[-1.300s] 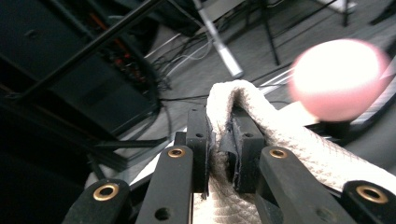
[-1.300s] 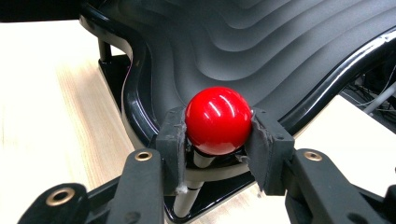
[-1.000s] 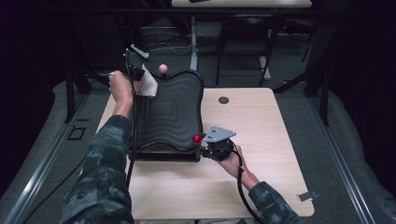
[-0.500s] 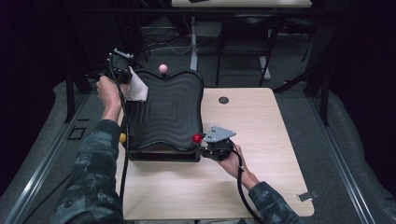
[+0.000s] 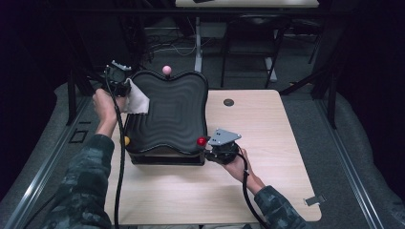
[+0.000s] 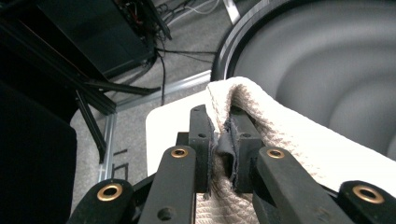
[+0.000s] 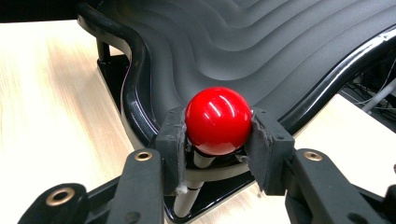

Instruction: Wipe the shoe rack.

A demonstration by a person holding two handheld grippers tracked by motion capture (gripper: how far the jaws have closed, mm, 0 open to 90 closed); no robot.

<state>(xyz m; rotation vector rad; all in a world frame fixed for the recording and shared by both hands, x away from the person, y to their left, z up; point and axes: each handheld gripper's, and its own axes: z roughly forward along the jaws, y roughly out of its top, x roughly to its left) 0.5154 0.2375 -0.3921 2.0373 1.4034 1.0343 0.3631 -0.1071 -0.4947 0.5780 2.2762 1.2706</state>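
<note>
A black wavy-ridged board [image 5: 172, 114] lies on the wooden table [image 5: 258, 181], with ball knobs at its corners. My left gripper [image 5: 125, 90] is at the board's far left corner, shut on a white woven cloth [image 5: 137, 100] that drapes onto the board's surface. Its own view has the cloth [image 6: 280, 140] bunched between the pads [image 6: 201, 140], beside the board's rim [image 6: 224, 60]. My right gripper [image 5: 206, 149] is at the near right corner, shut on the red ball knob [image 5: 202, 141]. The red knob [image 7: 218, 120] sits on a short stem between the pads.
A pink knob [image 5: 166, 70] stands at the board's far edge and a yellow one [image 5: 126, 140] at its near left. A round grommet [image 5: 229, 102] sits in the tabletop at the back right. Cables and dark frames lie beyond the table's far edge.
My left gripper has moved left and a little nearer along the board's far edge, dragging the cloth with it to the far left corner. The right gripper has kept still on the red knob.
</note>
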